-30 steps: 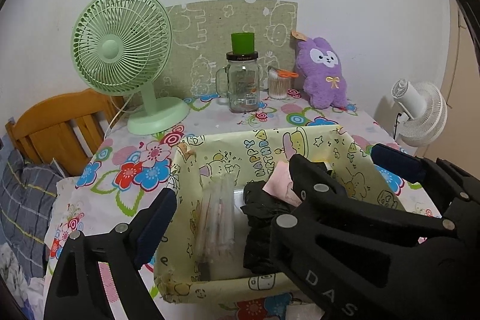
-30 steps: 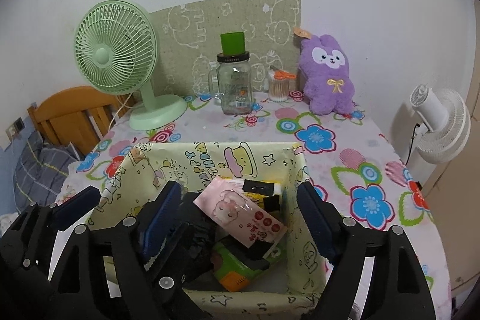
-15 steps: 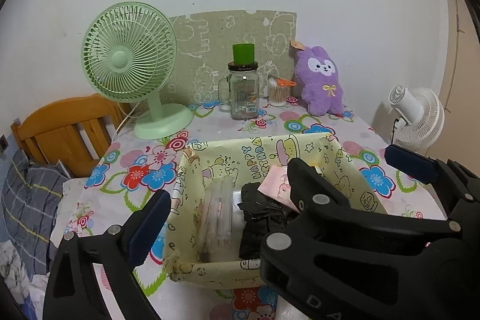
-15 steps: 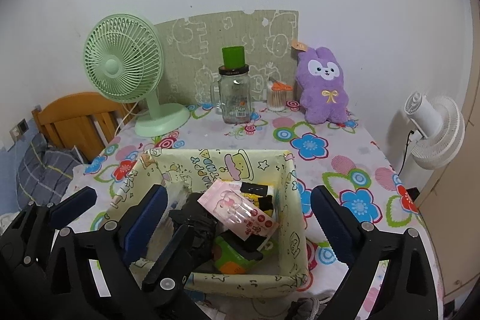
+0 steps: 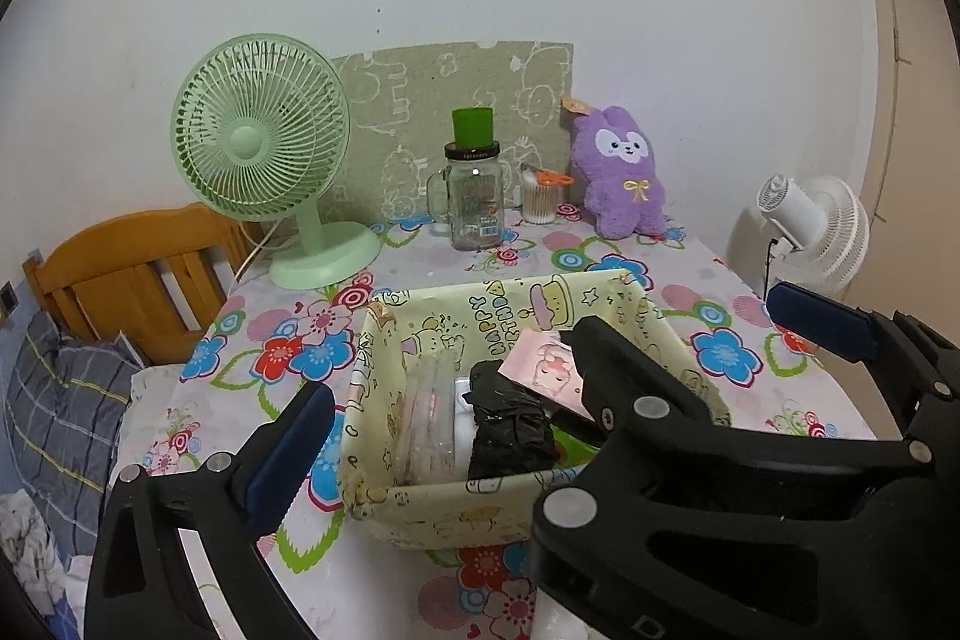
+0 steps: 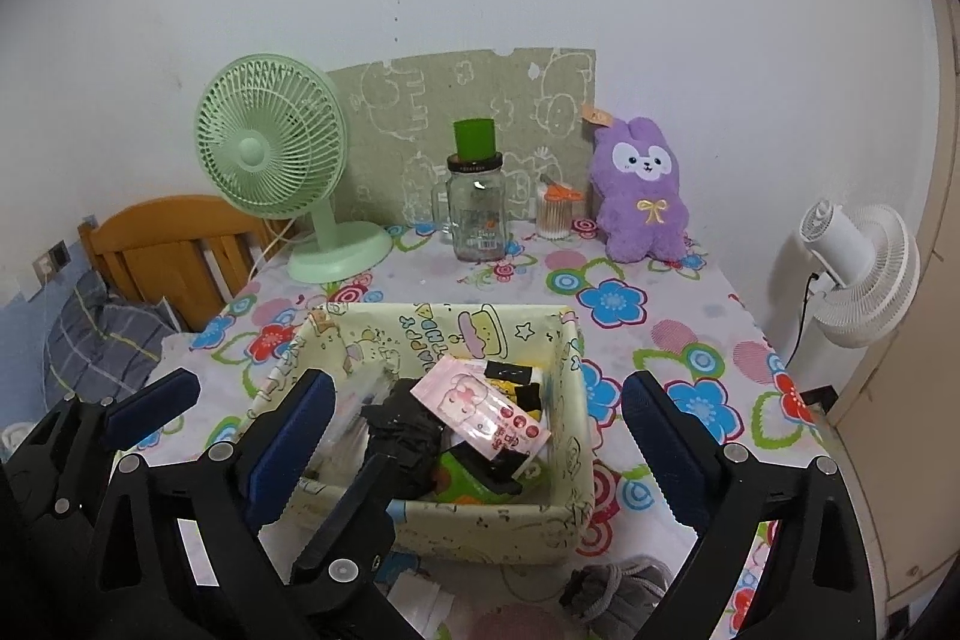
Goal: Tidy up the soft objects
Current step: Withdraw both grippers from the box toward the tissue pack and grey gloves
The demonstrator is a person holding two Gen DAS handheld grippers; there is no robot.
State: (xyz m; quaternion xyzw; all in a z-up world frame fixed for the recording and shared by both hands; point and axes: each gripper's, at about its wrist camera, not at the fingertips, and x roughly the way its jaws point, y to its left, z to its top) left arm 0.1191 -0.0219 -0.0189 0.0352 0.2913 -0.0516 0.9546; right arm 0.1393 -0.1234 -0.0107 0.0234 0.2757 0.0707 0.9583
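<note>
A yellow cartoon-print fabric basket (image 5: 606, 293) (image 6: 384, 325) stands on the flowered table. It holds a black bundle (image 5: 510, 427) (image 6: 399, 421), a pink packet (image 5: 543, 367) (image 6: 480, 409), clear packets (image 5: 429, 409) and a green item (image 6: 465, 478). A purple plush rabbit (image 5: 624, 172) (image 6: 642, 190) sits at the back by the wall. A grey soft item (image 6: 618, 589) lies at the table's front edge. My left gripper (image 5: 540, 376) and right gripper (image 6: 480, 436) are both open and empty, held near the basket's front.
A green desk fan (image 5: 264, 148) (image 6: 276, 160), a glass jar with a green cup on top (image 5: 474, 196) (image 6: 477, 202) and a cotton-swab tub (image 5: 540, 199) stand at the back. A white fan (image 6: 858, 274) is right of the table, a wooden headboard (image 5: 138, 268) left.
Both grippers have pulled back and up from the basket, so more of the table shows. Both stay open. The basket's contents have not moved.
</note>
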